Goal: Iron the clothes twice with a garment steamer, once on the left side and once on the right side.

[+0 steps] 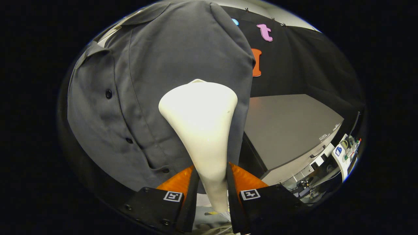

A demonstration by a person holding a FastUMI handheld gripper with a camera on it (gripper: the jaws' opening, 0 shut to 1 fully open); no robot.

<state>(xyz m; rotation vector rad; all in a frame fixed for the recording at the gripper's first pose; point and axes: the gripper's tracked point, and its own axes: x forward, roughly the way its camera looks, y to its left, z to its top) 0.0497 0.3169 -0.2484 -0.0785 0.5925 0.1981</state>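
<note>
A white garment steamer stands up between my fingers, its narrow handle pinched by both and its wide head flaring out ahead of them. My gripper is shut on that handle. Just beyond the steamer head hangs a dark grey button-up shirt, with its collar at the top and a row of dark buttons running down left of the steamer. The head sits close against the shirt's right half; whether it touches the cloth is hidden by the head itself.
A grey table stands to the right of the shirt, with drawers under its front edge. Past the table's corner lies clutter with cables and small devices. Black cloth walls close the booth behind.
</note>
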